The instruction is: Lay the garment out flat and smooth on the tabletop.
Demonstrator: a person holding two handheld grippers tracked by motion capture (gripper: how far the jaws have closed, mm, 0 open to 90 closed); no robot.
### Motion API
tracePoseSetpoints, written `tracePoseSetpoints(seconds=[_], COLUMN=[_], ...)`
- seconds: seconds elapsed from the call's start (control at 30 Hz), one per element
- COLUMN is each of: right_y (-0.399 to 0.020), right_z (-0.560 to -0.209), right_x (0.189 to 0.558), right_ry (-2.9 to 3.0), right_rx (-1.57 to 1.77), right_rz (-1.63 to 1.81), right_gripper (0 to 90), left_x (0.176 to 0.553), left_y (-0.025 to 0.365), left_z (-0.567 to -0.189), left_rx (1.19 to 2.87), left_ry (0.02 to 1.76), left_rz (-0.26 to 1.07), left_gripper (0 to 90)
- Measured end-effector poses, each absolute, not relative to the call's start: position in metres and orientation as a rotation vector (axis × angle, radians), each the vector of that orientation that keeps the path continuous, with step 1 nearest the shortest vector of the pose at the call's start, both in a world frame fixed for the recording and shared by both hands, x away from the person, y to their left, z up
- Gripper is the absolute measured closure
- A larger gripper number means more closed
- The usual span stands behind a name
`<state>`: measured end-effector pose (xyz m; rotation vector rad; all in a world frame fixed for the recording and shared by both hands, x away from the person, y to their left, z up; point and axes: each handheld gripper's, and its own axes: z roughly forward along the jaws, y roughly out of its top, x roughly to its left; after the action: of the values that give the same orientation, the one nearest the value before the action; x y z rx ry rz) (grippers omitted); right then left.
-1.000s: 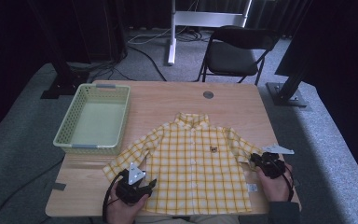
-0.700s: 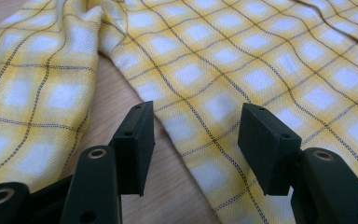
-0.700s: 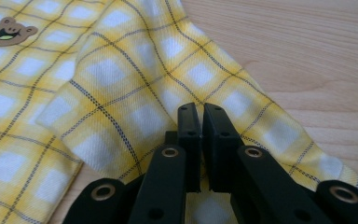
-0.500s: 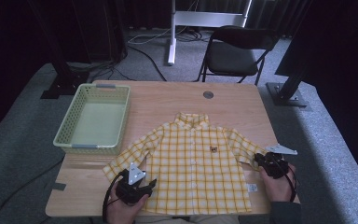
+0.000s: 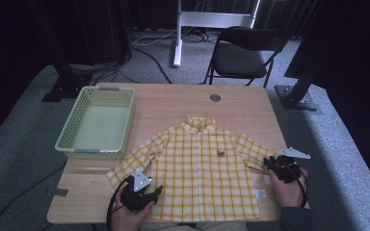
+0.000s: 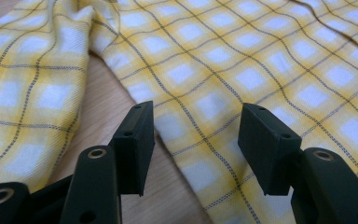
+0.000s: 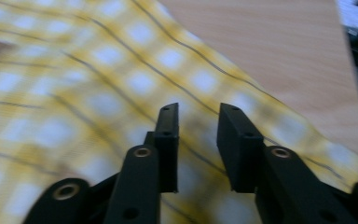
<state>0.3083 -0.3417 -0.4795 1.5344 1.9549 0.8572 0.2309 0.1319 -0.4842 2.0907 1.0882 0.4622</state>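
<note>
Flanking the shirt [image 5: 204, 173] beside a basket [image 5: 96, 122], left gripper [image 5: 150, 192] gapes, right gripper [image 5: 272, 163] has just been opening.

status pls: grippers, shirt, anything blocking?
Left gripper open over shirt hem. Right gripper jaws just opening over sleeve, nothing gripped. Basket off to the side.

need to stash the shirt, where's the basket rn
In the high view the green basket sits at the table's far left, just left of the yellow shirt.

Lighting: table [image 5: 241, 108] evenly lit, bkgd dark, soft shadows. Right gripper view motion-blurred; left gripper view sharp.
</note>
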Motion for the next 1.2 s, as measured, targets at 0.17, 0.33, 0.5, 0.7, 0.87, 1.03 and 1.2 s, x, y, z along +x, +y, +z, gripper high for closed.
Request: tracePoseSetpoints(seconds=[0.17, 0.33, 0.5, 0.7, 0.87, 1.03, 1.2], right_y=[-0.327, -0.318, -0.317, -0.320, -0.326, -0.330, -0.334], right_z=[-0.472, -0.482, -0.482, -0.482, -0.482, -0.482, -0.482], right_x=[0.307, 0.311, 0.310, 0.310, 0.310, 0.310, 0.310], right_ry=[2.028, 2.105, 2.097, 2.080, 2.059, 2.046, 2.030], right_rx=[1.477, 1.471, 1.462, 1.464, 1.482, 1.493, 1.502], right_rz=[0.994, 0.970, 0.928, 0.900, 0.887, 0.881, 0.875], right_gripper=[62.6, 63.1, 66.4, 67.0, 67.0, 66.7, 66.6], left_x=[0.231, 0.226, 0.225, 0.225, 0.224, 0.222, 0.220], left_y=[0.132, 0.132, 0.134, 0.133, 0.130, 0.125, 0.120], left_z=[-0.484, -0.486, -0.487, -0.487, -0.487, -0.487, -0.487], left_rx=[2.087, 2.058, 2.041, 2.041, 2.071, 2.090, 2.095], left_ry=[1.088, 1.086, 1.082, 1.082, 1.059, 1.040, 1.021], left_rz=[0.455, 0.446, 0.432, 0.433, 0.460, 0.469, 0.447], left_gripper=[46.1, 46.0, 46.1, 46.1, 46.2, 46.2, 46.3])
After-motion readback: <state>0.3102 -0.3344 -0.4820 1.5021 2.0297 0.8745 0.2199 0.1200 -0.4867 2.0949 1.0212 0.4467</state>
